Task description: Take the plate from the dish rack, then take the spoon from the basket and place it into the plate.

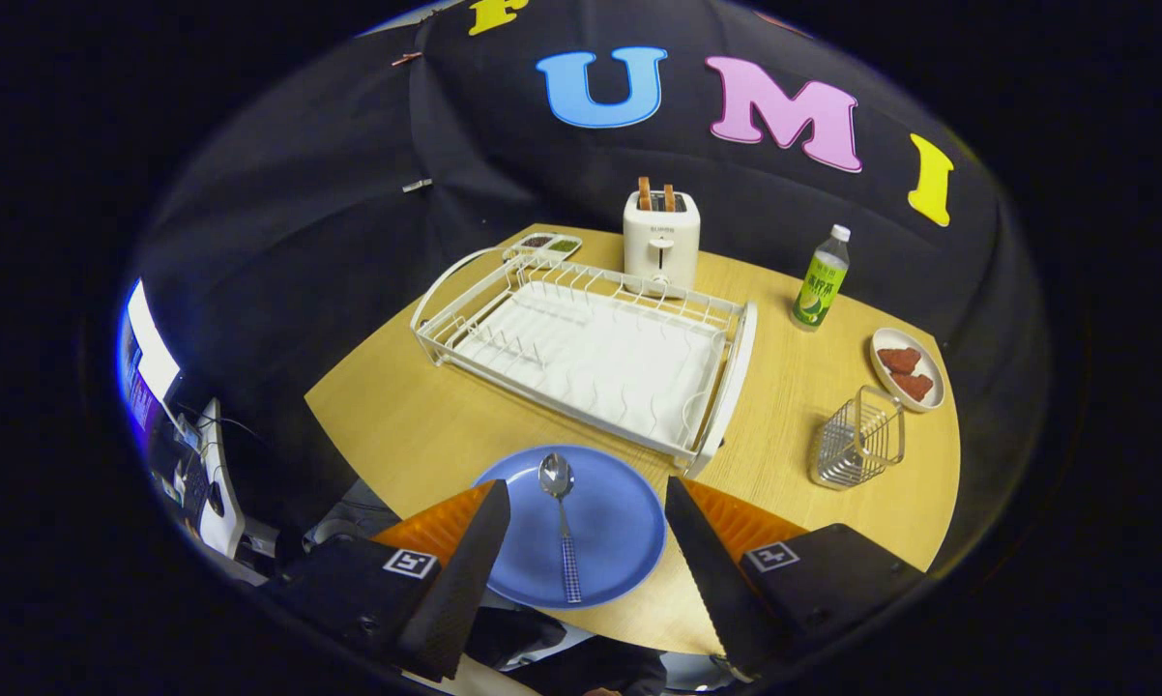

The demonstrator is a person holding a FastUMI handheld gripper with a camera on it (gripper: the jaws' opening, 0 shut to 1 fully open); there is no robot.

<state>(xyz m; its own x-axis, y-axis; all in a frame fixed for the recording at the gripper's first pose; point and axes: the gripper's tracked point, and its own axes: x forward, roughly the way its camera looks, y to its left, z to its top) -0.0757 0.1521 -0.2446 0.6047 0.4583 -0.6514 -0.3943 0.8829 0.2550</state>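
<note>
A blue plate (600, 522) lies flat on the wooden table near its front edge, between my two fingers. On it rests a metal spoon (561, 517), bowl toward the rack and checkered handle toward me. My gripper (586, 493) hangs open above the plate, one finger on each side, touching nothing. Just beyond the plate stands the white dish rack (581, 353), with no dishes in it. The small wire basket (859, 440) stands to the right of the rack, holding nothing that I can see.
A white toaster (660, 242) with two slices stands behind the rack. A green bottle (820, 280) and a small dish (908, 372) of brown pieces are at the right. A small tray (550, 244) sits at the rack's far left corner. A monitor (146, 362) glows off the table's left.
</note>
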